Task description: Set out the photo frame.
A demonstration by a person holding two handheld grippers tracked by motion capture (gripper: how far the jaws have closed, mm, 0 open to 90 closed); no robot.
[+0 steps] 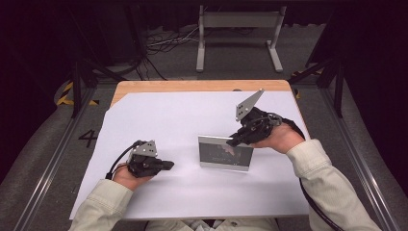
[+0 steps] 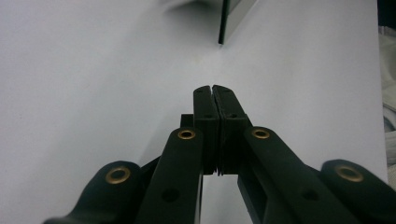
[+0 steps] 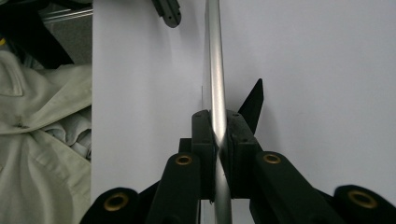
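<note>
Right gripper is clamped on the top edge of the picture frame, near its right corner; in the right gripper view I see the silver edge pinched between the two jaws, so my grip is firm. Frame stands upright on the white sheet around mid-table, glass side facing me, dark reflection in it; a black prop sticks out behind it, probably the back stand, so I judge I'm holding the top to steady or set it on that stand. Left gripper rests low on the sheet, just left of the frame and not touching it; jaws pressed together with nothing between them, tips aimed toward the frame's near edge; parked there to stay clear, I think, ready to help if the frame tips.
</note>
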